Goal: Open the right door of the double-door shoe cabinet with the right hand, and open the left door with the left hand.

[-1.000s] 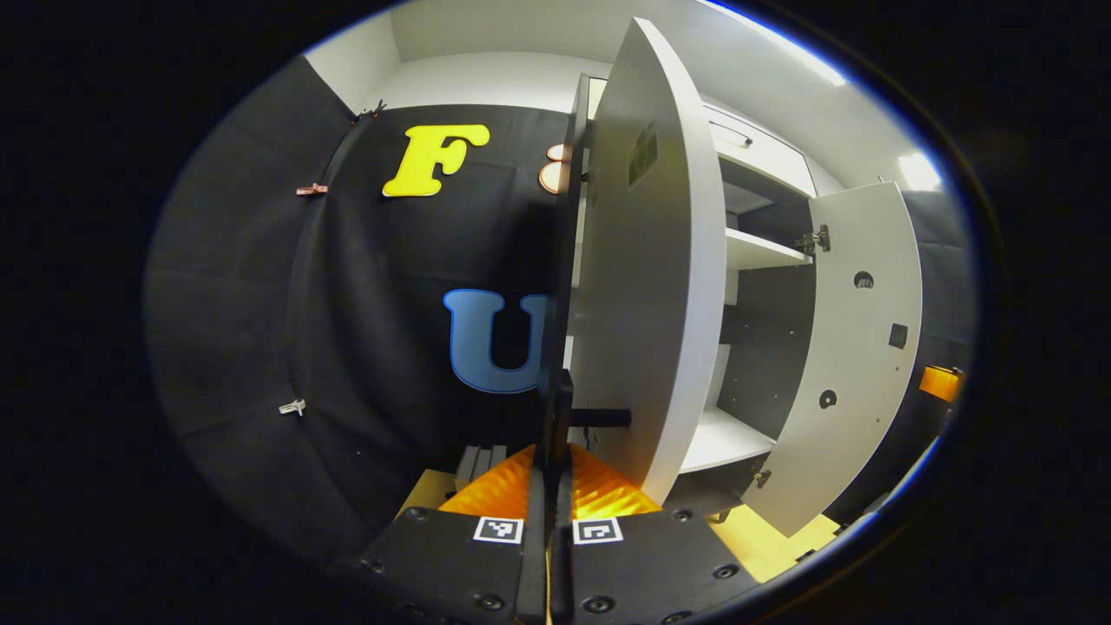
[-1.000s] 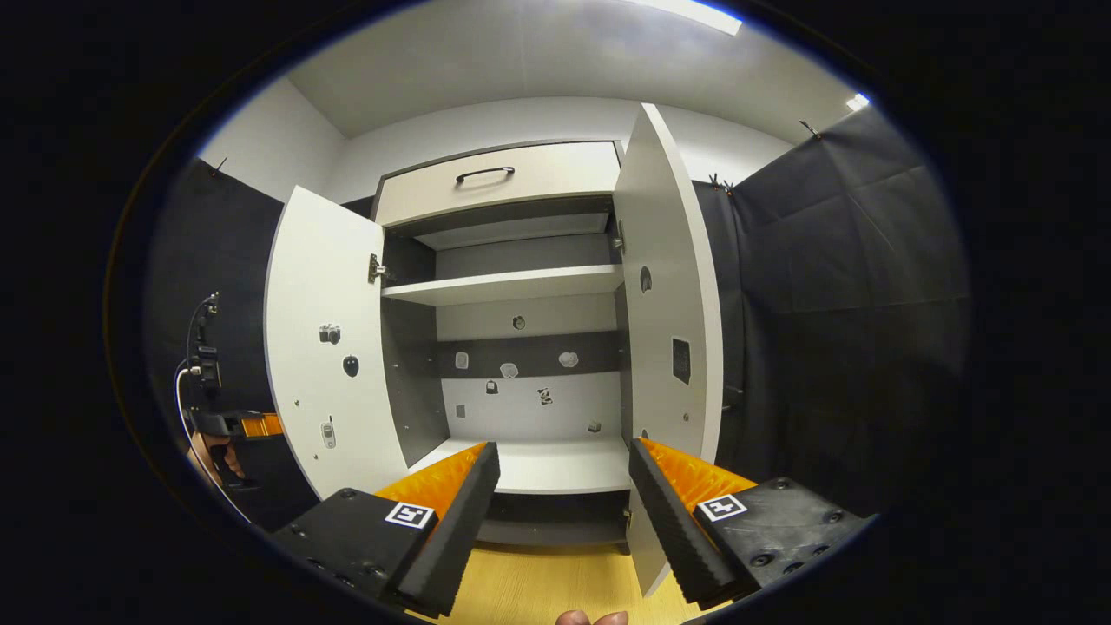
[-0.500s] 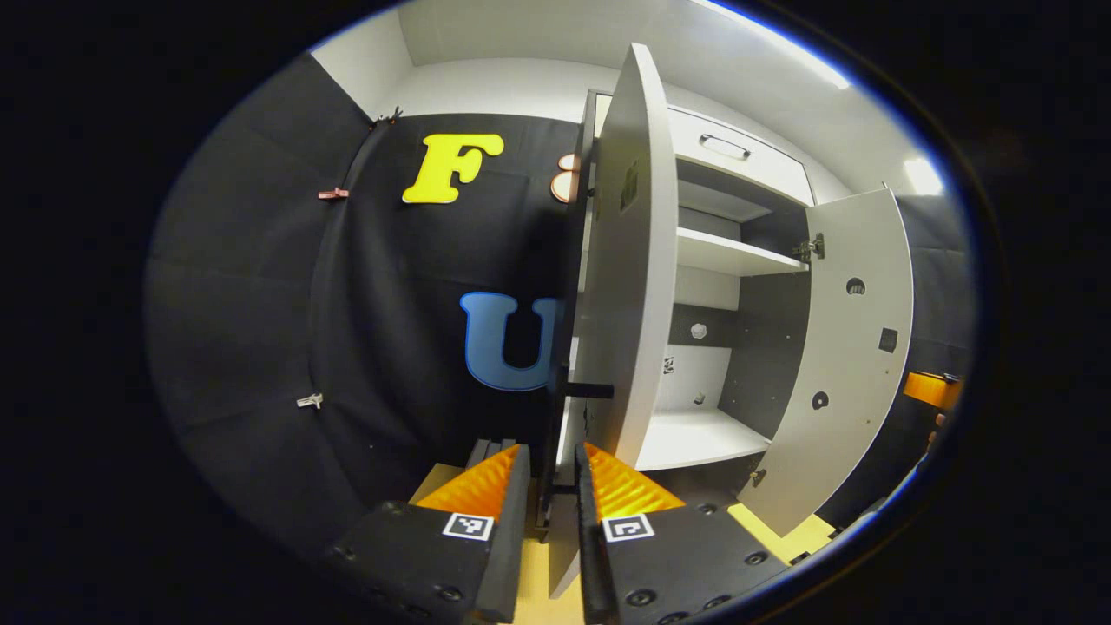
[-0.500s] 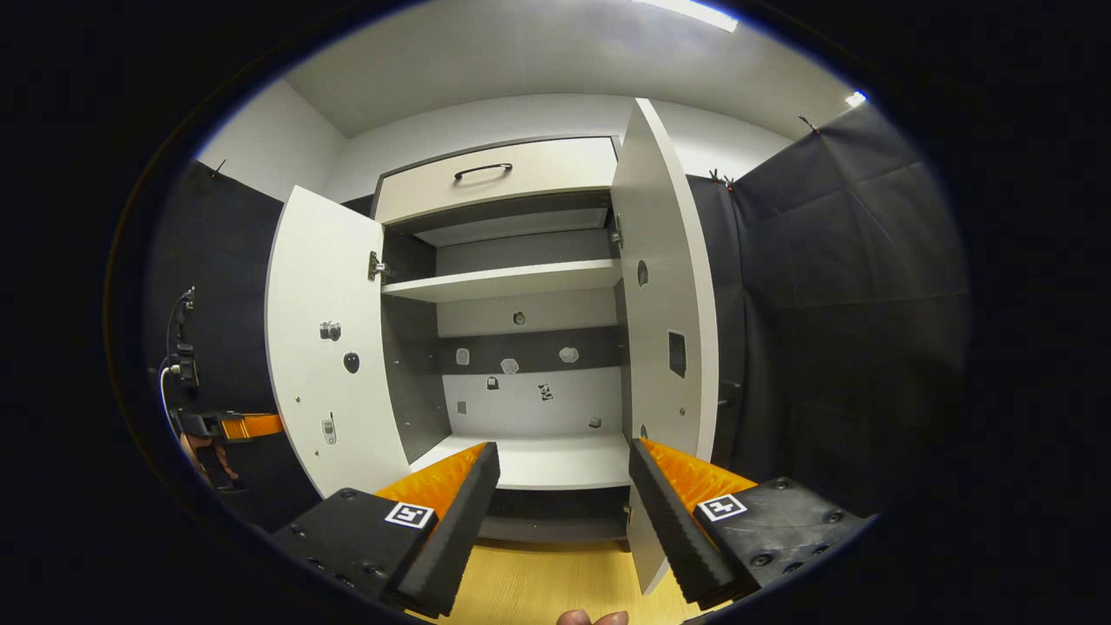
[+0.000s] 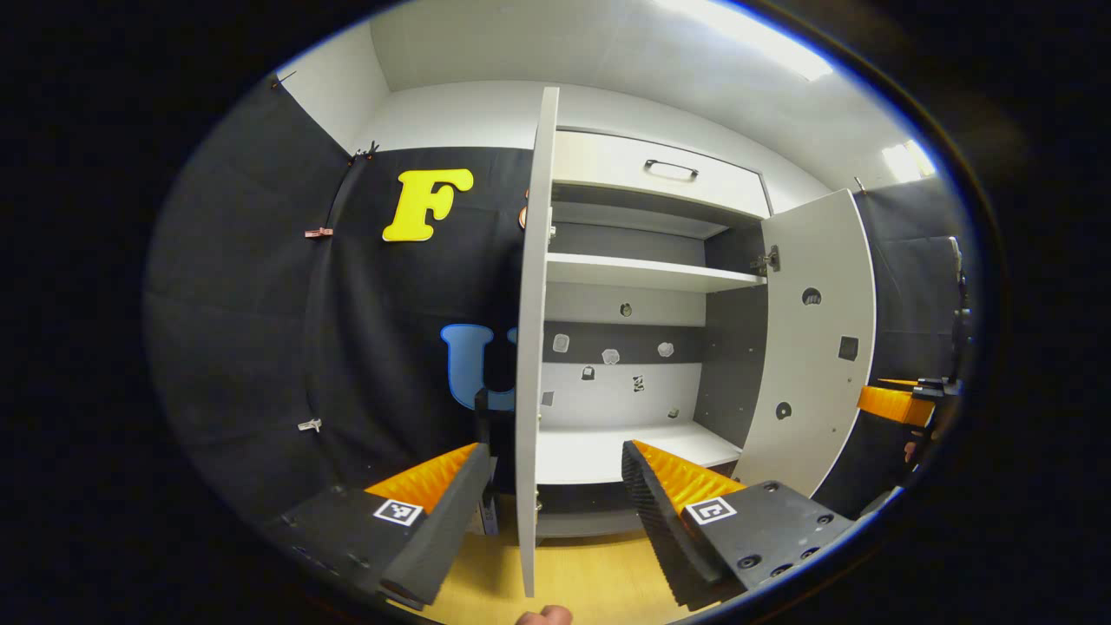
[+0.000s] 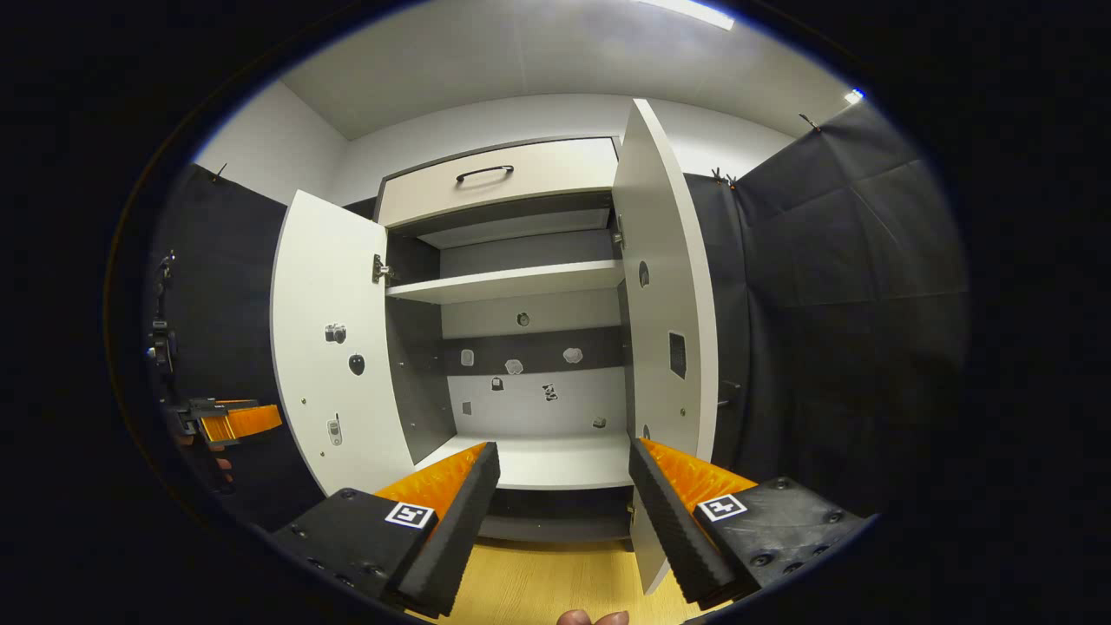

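The white double-door shoe cabinet (image 6: 521, 382) stands against the booth's back wall with both of its doors swung out. In the right gripper view, the white left door (image 6: 334, 347) stands open at the left and the white right door (image 6: 664, 304) stands open at the right, its inner face turned toward the compartment. Between them you see a white upper shelf (image 6: 503, 282), a white bottom shelf (image 6: 538, 464) and small stickers on the grey-and-white back panel. A white drawer front with a black bar handle (image 6: 482, 173) sits above the doors.

In the left gripper view, the left door (image 5: 531, 347) is seen nearly edge-on, its thin edge running down between your two fingers. The right door (image 5: 811, 347) stands open at the right.

Your left gripper (image 5: 555, 512), with black ribbed pads and orange finger backs, has its jaws spread wide; they straddle the door's edge without touching it and hold nothing. Your right gripper (image 6: 564, 512) likewise has its jaws wide apart, empty, pointing at the bottom shelf, with the right door's lower edge just beside the right finger (image 6: 686, 529).

Each gripper also shows far off at the other view's rim: the right one (image 5: 894, 404) and the left one (image 6: 230, 421). Pale wood flooring (image 6: 538, 582) lies below the cabinet.
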`<state>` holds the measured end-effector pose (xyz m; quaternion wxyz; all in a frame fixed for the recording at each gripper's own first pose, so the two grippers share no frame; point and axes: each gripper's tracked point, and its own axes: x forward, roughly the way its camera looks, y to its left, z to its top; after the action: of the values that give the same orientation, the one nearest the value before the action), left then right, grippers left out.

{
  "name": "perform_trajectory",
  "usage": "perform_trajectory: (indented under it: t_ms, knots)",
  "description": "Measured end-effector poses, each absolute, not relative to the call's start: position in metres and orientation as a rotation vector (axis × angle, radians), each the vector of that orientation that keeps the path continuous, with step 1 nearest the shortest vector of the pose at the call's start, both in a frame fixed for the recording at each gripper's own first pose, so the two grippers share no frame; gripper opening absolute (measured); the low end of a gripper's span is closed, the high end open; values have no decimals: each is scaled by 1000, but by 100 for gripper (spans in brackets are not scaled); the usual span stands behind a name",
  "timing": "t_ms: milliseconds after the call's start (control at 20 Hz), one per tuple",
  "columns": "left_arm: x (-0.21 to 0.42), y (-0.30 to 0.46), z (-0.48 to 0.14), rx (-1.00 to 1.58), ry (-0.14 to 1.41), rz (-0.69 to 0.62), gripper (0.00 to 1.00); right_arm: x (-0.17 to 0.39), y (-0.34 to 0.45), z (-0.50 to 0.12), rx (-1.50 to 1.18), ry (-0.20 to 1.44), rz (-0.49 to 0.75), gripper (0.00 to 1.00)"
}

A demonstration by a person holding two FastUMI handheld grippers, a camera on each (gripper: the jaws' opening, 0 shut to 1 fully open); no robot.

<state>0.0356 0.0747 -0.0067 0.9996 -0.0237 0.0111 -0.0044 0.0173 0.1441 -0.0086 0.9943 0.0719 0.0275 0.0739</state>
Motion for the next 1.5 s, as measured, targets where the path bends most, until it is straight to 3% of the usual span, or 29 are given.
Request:
perform_trajectory:
  t_ms: [750,1500]
  knots:
    - [36,-2,-14,-36,23,-68,95,15,138,-3,138,27,129,94]
    - [21,-5,-6,-60,15,-27,95,7,140,-2,151,32,138,94]
